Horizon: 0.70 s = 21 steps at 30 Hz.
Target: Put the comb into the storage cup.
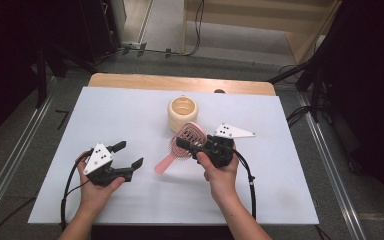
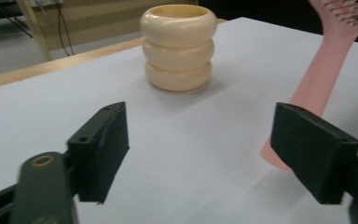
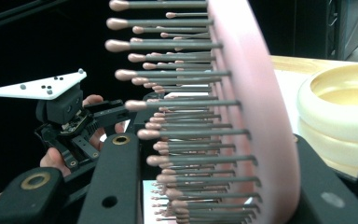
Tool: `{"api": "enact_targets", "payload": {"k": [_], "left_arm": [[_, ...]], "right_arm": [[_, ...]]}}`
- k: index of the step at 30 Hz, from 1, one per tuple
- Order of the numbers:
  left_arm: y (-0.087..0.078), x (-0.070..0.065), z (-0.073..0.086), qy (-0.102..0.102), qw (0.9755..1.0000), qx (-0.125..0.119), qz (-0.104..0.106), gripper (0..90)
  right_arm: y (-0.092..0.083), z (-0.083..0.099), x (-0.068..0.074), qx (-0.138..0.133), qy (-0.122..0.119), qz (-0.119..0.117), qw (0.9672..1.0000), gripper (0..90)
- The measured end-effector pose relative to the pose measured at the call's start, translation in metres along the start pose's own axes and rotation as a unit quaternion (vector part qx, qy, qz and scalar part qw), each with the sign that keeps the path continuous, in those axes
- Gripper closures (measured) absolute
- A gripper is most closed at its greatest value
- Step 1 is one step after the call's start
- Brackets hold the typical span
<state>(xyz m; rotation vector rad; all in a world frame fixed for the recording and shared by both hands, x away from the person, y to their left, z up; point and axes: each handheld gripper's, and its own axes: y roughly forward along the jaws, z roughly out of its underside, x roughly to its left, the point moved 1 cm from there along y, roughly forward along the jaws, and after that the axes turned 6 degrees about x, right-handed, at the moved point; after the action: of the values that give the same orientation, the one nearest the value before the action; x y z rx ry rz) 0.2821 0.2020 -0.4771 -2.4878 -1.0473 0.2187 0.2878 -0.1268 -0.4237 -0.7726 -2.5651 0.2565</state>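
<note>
A pink hairbrush (image 1: 186, 138) is held above the white table top, its head pinched between the jaws of my right gripper (image 1: 182, 144), which is shut on it. In the right gripper view the brush (image 3: 256, 107) stands edge-on, bristles pointing left, between the two jaws. Its pink handle (image 1: 164, 163) slants down to the left toward my left gripper (image 1: 131, 154). The left gripper (image 2: 205, 154) is open with nothing between its pads, and the handle (image 2: 319, 74) passes just behind its right jaw. A cream ribbed cup (image 1: 182, 114) stands upright behind the brush.
The white sheet (image 1: 130, 110) covers a wooden table whose far edge (image 1: 180, 82) shows bare. The cup (image 2: 178, 46) is straight ahead of the left gripper; it sits close to the right of the brush head (image 3: 340, 112). Cables trail from both grippers toward the front edge.
</note>
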Motion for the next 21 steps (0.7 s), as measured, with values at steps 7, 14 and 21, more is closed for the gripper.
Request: {"api": "enact_targets", "payload": {"k": [7, 14, 21], "left_arm": [[-0.005, 0.014, 0.009, -0.007, 0.9999, -0.005, -0.012, 8.0], [-0.004, 0.022, 0.017, -0.029, 0.9996, -0.007, -0.001, 3.5], [-0.002, 0.027, 0.021, -0.053, 0.9985, -0.012, 0.003, 3.5]], "right_arm": [[0.001, -0.005, 0.0, -0.001, -0.004, 0.006, 1.0, 59.5], [-0.001, -0.009, -0.003, -0.005, -0.005, 0.012, 0.9999, 59.6], [-0.005, -0.015, -0.01, -0.009, -0.001, 0.021, 0.9997, 59.6]]}}
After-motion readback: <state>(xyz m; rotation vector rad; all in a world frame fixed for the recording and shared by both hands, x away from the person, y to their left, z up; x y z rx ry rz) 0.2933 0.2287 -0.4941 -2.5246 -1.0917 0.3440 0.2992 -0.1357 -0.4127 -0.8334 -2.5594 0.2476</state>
